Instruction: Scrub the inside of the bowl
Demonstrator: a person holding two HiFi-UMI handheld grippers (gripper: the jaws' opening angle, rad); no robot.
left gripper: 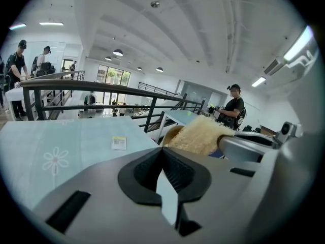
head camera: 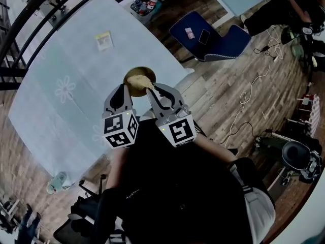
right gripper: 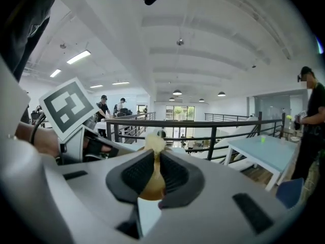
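While near table (head camera: 76, 85) edge, bowl (head camera: 145, 73).

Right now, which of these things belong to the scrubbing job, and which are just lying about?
In the job: bowl, scrubber, left gripper, right gripper.
Lying about: yellow card on the table, phone on the blue chair, bottle, cables.
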